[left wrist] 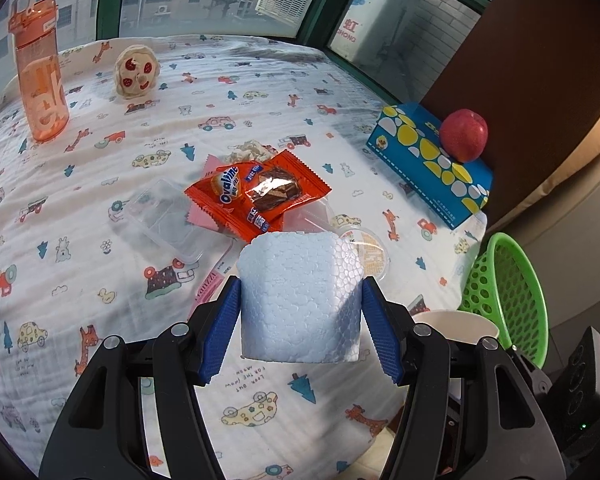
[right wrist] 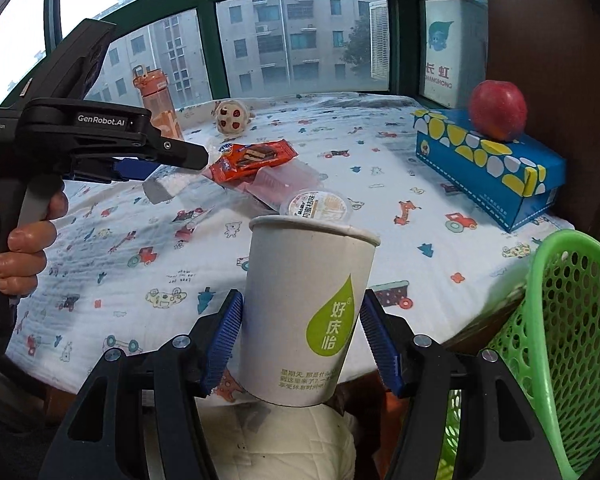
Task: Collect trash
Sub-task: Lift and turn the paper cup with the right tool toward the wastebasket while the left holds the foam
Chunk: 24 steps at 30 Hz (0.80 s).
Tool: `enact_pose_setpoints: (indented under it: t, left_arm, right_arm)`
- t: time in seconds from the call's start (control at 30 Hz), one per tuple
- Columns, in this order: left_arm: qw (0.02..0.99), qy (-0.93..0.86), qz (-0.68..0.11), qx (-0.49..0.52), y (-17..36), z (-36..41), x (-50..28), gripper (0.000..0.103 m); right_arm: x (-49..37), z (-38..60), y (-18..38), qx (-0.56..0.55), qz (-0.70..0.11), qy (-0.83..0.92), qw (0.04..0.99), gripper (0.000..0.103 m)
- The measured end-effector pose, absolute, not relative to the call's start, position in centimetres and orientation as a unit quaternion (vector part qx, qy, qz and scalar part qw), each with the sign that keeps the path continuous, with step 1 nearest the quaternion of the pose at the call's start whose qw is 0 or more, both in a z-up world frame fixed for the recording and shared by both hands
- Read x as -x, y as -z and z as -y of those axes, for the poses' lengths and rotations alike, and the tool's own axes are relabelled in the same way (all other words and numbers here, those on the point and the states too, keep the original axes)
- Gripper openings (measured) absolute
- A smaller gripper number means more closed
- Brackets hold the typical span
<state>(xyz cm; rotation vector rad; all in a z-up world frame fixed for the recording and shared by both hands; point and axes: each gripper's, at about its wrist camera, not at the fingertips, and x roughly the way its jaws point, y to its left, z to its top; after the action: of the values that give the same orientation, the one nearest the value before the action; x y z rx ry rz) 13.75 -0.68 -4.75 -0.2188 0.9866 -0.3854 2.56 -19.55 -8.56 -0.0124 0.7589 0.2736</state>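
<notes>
Foam fills the left gripper (left wrist: 300, 312): the white foam block (left wrist: 298, 296) sits squarely between the two blue pads, which press on its left and right sides at roughly half spread. The block hangs clear above the patterned tablecloth (left wrist: 100, 184), its long axis running up and away from the claw and its flat top facing the orange snack wrapper (left wrist: 256, 194) beyond.

The right gripper (right wrist: 302, 336) grips a white paper cup (right wrist: 310, 312) about its lower half, pads on both sides, jaws likewise roughly half spread. The cup stands nearly upright, tilted slightly to the right, mouth up, at the near table edge. A green perforated basket (right wrist: 560, 320) stands just to its right, off the table. Behind the cup lies a sealed jelly cup (right wrist: 320, 205).
</notes>
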Motion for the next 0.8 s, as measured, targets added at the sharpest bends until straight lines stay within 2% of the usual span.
enact_pose_setpoints:
  t: [0.13, 0.2, 0.23, 0.43, 0.67, 0.8]
  left_arm:
    - [0.857, 0.179, -0.471, 0.107, 5.0, 0.1, -13.7, 0.060]
    - [0.857, 0.177, -0.471, 0.108, 5.1, -0.2, -13.7, 0.060]
    - [0.857, 0.176, -0.472, 0.108, 5.1, -0.2, -13.7, 0.060]
    - [0.855, 0.177, -0.475, 0.111, 5.4, -0.2, -13.8, 0.060]
    - [0.853, 0.177, -0.478, 0.110, 5.6, -0.1, -13.8, 0.060]
    - [0.855, 0.176, -0.475, 0.110, 5.5, -0.2, -13.7, 0.060]
  right_arm:
    - [-3.6, 18.6, 9.9, -0.003, -0.387, -0.148, 0.910, 0.062]
    - [-3.4, 18.3, 10.1, -0.004, -0.386, -0.148, 0.911, 0.073]
    - [-3.3, 18.2, 10.2, -0.003, -0.386, -0.148, 0.910, 0.074]
    - [-2.8, 18.9, 11.1, -0.026, -0.395, -0.141, 0.907, 0.074]
    - [-2.8, 19.6, 11.7, -0.060, -0.401, -0.120, 0.906, 0.055]
    - [-2.5, 20.1, 10.2, -0.063, -0.386, -0.110, 0.914, 0.054]
